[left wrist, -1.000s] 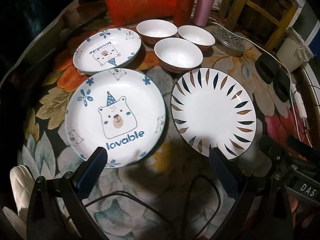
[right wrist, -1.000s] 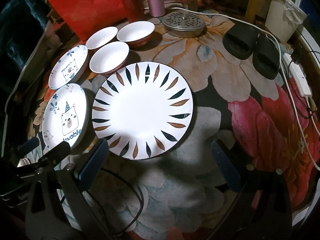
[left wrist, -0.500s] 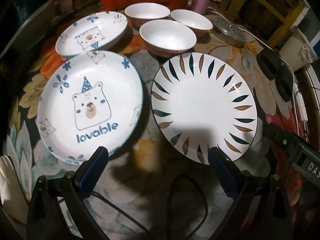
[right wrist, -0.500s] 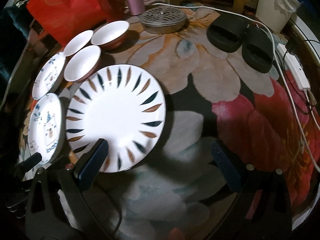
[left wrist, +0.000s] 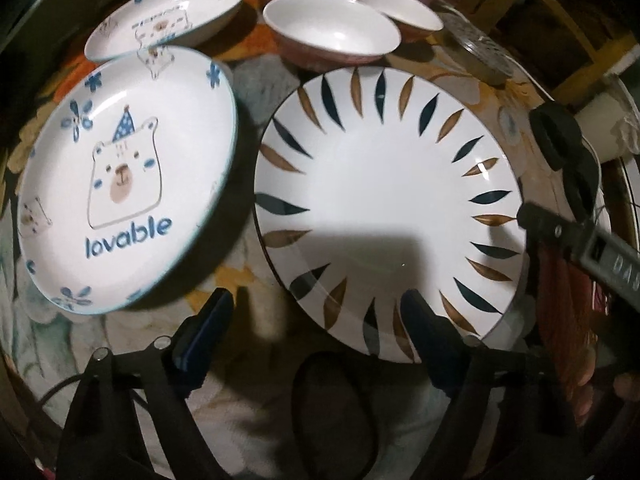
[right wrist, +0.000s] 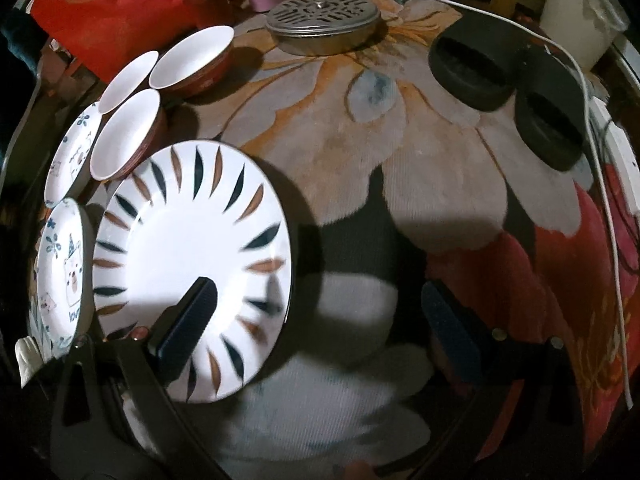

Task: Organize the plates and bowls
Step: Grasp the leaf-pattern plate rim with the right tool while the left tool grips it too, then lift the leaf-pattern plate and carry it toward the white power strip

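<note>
Both grippers have closed in on the leaf-pattern plate [left wrist: 384,208], which now fills the centre of the left wrist view where a second ago it lay smaller and farther up the frame. The left gripper [left wrist: 316,332] has its fingers spread apart; its right fingertip overlaps the plate's near rim at lower centre, while the left one sits over bare floral cloth [left wrist: 248,344]. The right gripper [right wrist: 320,320] is likewise spread wide — its left finger now reaches over the plate's white centre at lower left of its frame, the other over the cloth well to the right. Whether either finger touches the plate cannot be told.

The bear plate [left wrist: 124,184], marked "lovable", lies just beside the leaf-pattern plate at left; a second bear plate [left wrist: 168,16] sits at upper left, and three white bowls [left wrist: 332,28] cluster at top centre. Nothing is stacked yet.

Judgement: the approach suggests the leaf-pattern plate is the first item to be lifted — a rim grip seems imminent, though neither gripper straddles the rim squarely.
</note>
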Motion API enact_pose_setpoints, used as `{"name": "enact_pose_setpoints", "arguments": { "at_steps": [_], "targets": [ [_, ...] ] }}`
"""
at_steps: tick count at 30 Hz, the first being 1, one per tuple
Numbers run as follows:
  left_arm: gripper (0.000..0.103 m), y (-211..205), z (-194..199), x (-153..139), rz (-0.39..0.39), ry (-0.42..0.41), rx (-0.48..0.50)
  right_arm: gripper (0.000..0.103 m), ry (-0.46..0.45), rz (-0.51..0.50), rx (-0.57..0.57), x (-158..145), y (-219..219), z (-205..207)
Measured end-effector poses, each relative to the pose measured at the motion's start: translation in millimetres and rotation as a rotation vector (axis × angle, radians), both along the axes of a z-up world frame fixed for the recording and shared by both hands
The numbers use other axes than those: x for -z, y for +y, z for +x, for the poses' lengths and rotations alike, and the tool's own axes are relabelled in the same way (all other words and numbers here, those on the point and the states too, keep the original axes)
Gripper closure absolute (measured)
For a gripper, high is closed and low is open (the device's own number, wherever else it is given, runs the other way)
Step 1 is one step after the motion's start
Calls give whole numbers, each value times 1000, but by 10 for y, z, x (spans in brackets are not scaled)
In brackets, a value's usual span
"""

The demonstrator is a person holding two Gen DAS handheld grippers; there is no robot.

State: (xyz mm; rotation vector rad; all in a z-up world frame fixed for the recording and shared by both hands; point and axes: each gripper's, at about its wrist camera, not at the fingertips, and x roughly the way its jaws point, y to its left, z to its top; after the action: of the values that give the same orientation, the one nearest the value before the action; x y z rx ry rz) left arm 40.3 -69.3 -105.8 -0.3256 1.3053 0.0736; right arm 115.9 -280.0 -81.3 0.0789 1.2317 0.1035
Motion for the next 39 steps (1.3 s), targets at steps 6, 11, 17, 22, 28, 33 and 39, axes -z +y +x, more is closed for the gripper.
{"name": "enact_pose_setpoints", "arguments": {
  "at_steps": [6,11,17,22,28,33,39],
  "targets": [
    [38,-21,78,84,-24,-15,-51,14,54,64,-60,150,72,291],
    [60,43,149,76,-39,-32,-89,39,94,92,-114,244,123,484],
    [73,114,158,91,-78,-33,-102,80,111,100,-229,254,251,574],
    [75,169,161,104,-103,-42,-83,80,109,85,-256,239,296,467],
    [74,283,162,112,-157,-54,-57,81,145,89,-224,253,234,213],
    [59,229,154,101,-170,-72,-9,81,149,78,-198,230,116,72],
    [56,267,164,107,-223,-71,-25,78,114,30,-197,218,235,141]
  ]
}}
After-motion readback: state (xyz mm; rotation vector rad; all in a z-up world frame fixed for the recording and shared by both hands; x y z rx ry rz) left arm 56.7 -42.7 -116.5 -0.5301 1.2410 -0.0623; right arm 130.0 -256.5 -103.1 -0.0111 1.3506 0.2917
